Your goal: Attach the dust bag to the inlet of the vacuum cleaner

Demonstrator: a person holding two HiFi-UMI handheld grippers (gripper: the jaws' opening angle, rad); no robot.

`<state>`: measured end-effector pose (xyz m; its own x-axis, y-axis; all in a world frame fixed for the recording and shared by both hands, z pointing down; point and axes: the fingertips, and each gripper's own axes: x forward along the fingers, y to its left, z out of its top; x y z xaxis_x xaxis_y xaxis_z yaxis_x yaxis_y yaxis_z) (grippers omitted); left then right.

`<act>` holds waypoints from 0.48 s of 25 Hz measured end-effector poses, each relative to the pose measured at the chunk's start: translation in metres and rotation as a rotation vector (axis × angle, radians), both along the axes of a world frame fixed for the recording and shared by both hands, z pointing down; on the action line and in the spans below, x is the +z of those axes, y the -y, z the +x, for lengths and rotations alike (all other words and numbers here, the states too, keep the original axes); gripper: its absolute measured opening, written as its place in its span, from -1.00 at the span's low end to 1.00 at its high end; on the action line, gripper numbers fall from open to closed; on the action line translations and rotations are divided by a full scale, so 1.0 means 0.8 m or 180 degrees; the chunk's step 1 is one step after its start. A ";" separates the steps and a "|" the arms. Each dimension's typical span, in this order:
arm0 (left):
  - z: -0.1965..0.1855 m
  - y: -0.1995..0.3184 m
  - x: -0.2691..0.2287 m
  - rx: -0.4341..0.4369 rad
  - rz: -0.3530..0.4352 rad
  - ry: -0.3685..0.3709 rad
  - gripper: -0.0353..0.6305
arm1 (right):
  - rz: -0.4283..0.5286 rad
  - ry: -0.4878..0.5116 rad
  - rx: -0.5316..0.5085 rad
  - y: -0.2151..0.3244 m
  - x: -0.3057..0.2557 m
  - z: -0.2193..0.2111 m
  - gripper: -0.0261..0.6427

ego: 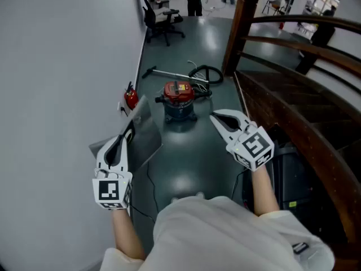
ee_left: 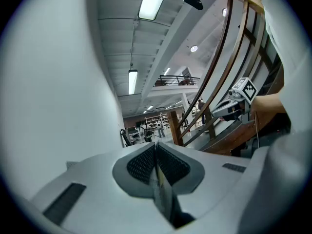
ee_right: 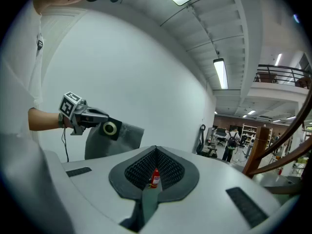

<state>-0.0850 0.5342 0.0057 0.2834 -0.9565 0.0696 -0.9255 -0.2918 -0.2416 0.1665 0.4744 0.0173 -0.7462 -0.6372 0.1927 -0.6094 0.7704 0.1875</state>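
Holding the dust bag [ego: 145, 133] well short of the vacuum cleaner [ego: 179, 99]
Head view: left gripper [ego: 130, 130] carries the bag beside the wall [ego: 67, 66]; the vacuum cleaner stands on the floor [ego: 194, 154] ahead. Left gripper view: jaws clamped on the bag's card edge. Right gripper view: right gripper [ee_right: 155, 150] pressed together, empty.

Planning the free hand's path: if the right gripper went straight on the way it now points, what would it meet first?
Probably the red fire extinguisher: it shows dead ahead between the shut fingers of the right gripper, though depth is unclear.
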 end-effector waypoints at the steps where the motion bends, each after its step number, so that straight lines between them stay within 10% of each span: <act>1: 0.001 0.001 -0.001 0.0000 -0.0006 0.0003 -0.83 | 0.0002 0.0000 0.0001 0.001 -0.001 0.001 -0.84; 12: 0.017 0.004 -0.005 0.0004 -0.0016 -0.0014 -0.83 | 0.0072 0.0214 -0.0149 -0.002 -0.016 0.006 -0.84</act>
<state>-0.0714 0.5314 0.0016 0.2848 -0.9558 0.0731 -0.9262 -0.2940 -0.2359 0.1711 0.4763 0.0042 -0.7861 -0.6049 0.1272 -0.5845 0.7944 0.1651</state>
